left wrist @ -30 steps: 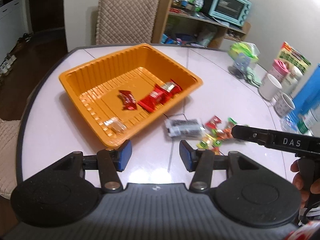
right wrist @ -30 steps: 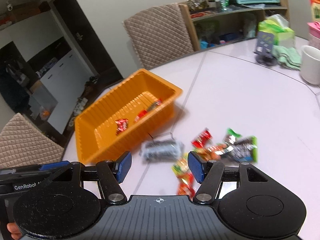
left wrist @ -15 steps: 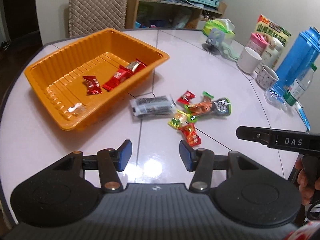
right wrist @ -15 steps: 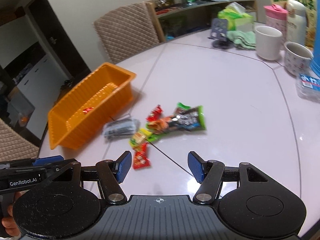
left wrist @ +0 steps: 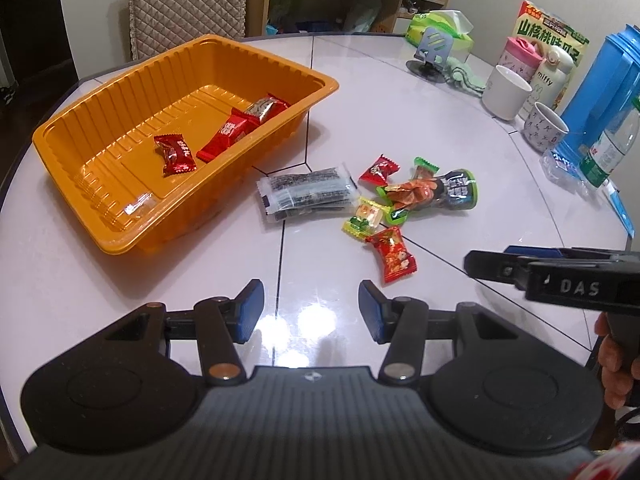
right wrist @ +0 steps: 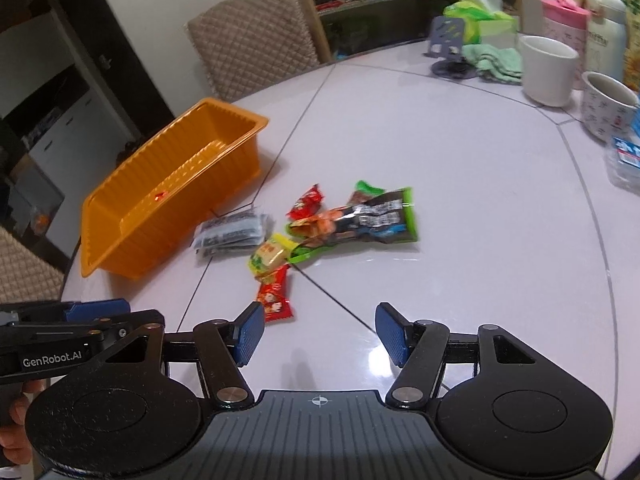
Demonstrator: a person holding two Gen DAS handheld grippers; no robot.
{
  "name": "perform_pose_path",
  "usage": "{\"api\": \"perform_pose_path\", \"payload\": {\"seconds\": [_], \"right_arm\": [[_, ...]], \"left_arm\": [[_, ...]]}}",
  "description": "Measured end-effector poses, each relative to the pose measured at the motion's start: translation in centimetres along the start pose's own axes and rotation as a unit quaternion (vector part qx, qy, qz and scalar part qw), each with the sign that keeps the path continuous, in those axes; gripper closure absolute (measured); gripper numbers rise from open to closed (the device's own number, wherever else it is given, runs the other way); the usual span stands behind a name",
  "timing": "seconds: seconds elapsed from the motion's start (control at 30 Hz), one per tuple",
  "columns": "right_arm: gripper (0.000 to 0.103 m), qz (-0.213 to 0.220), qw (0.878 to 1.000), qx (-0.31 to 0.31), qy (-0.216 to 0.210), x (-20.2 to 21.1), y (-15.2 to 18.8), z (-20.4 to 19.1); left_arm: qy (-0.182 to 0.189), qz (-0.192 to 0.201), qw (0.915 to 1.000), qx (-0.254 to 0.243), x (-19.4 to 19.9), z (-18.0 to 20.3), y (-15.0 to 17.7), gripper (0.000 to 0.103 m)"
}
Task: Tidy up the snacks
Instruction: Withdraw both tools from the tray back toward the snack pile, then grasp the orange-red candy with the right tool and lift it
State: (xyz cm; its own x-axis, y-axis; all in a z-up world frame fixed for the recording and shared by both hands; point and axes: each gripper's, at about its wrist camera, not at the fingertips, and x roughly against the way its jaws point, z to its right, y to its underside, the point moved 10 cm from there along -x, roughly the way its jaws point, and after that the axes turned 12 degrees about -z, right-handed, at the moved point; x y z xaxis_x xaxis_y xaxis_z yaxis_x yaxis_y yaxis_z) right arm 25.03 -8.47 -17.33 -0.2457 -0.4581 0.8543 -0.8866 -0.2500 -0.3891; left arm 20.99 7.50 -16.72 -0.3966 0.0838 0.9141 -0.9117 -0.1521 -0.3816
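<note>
An orange tray (left wrist: 132, 80) (right wrist: 132, 236) sits at the table's left and holds red wrapped snacks (left wrist: 176, 154) and a clear wrapper (left wrist: 138, 206). Right of it lies a loose heap: a grey packet (left wrist: 306, 192) (right wrist: 232, 232), a green-edged dark pouch (left wrist: 440, 192) (right wrist: 368, 218), a yellow candy (left wrist: 366, 216) (right wrist: 270, 256) and a red packet (left wrist: 394, 254) (right wrist: 274, 298). My left gripper (left wrist: 310, 310) hovers open over bare table short of the heap. My right gripper (right wrist: 318, 332) is open too, its left pad beside the red packet, nothing between the fingers.
Along the table's right edge stand two mugs (left wrist: 506, 92) (left wrist: 542, 126), a pink cup (left wrist: 520, 58), a blue jug (left wrist: 600, 92), a water bottle (left wrist: 612, 148) and a snack bag (left wrist: 548, 36). A phone stand (left wrist: 430, 54), a tissue pack (left wrist: 440, 28) and a quilted chair (left wrist: 184, 0) are behind.
Both grippers have sunk toward the table and swung right, so the tray has slid left in view and the snack heap now lies just ahead. Both stay open and empty.
</note>
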Motion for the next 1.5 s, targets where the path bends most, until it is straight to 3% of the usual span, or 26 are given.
{"api": "perform_pose_path", "payload": {"seconds": [0.17,0.27,0.37,1.0,1.23,1.5], "right_arm": [[0.043,-0.002,0.999,0.041,0.008,-2.0,-0.7,-1.8],[0.057,-0.010,0.998,0.062,0.008,-3.2,-1.0,-2.7],[0.061,-0.017,0.997,0.070,0.009,-4.3,-1.3,-3.2],[0.077,-0.032,0.995,0.093,0.014,-7.2,-1.8,-3.9],[0.079,-0.029,0.996,0.077,0.018,-6.5,-1.7,-2.6],[0.079,-0.018,0.999,0.031,0.025,-5.0,-1.7,0.5]], "left_arm": [[-0.002,-0.001,1.0000,-0.002,-0.4,-0.3,-0.3,0.055],[-0.002,-0.002,1.0000,-0.002,-0.7,-0.5,-0.5,0.055],[-0.004,-0.004,1.0000,-0.003,-1.0,-0.7,-0.6,0.055],[-0.010,-0.008,0.9997,-0.020,-2.5,-0.6,-1.9,0.055],[-0.010,-0.007,0.9992,-0.038,-3.1,0.1,-2.5,0.055],[-0.036,0.004,0.9984,-0.044,-4.3,0.2,-4.1,0.055]]}}
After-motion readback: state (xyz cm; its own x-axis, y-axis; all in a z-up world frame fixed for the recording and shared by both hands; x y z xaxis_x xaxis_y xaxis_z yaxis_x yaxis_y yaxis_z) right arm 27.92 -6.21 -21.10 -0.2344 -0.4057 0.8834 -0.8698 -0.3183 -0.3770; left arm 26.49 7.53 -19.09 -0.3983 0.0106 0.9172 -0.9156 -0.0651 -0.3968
